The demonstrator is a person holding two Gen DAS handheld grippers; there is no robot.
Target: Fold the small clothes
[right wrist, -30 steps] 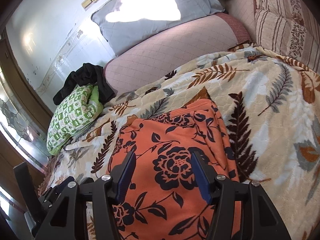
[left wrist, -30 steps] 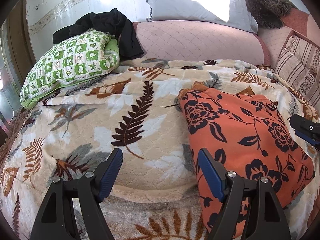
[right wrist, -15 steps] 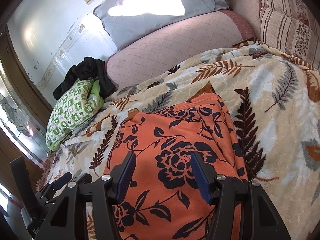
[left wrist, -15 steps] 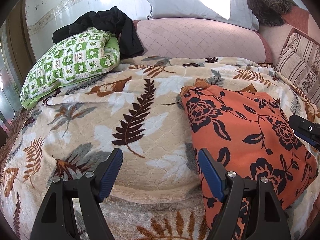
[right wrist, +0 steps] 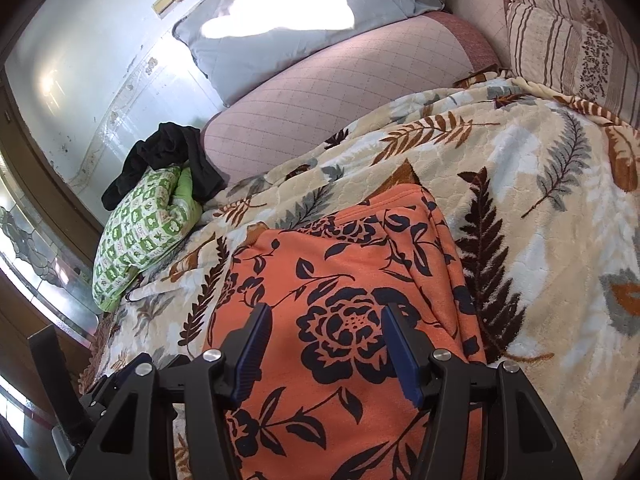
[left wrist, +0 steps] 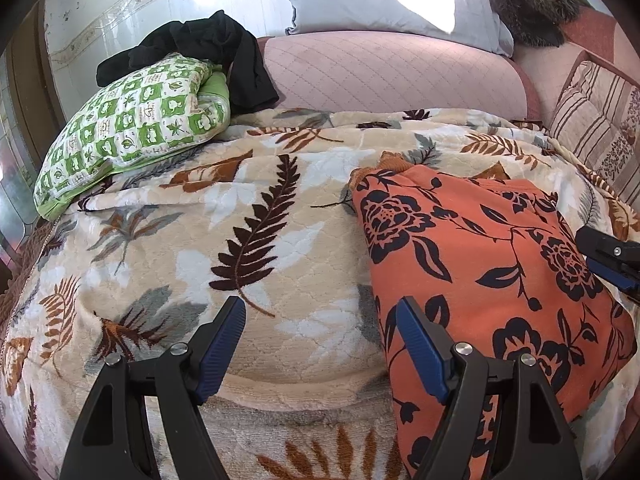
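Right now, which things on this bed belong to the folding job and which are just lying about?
Job:
- orange floral garment
- left claw, open
- right claw, open over the garment

Lying about:
- green checked pillow
- black clothing on it
- grey pillow
- striped cushion
- leaf blanket

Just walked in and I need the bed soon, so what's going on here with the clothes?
A person holds two grippers over an orange garment with black flowers lying on the leaf-patterned blanket. The right gripper hovers above the garment, jaws open, gripping nothing. The left gripper is open at its left edge, mostly over blanket. The garment looks partly folded.
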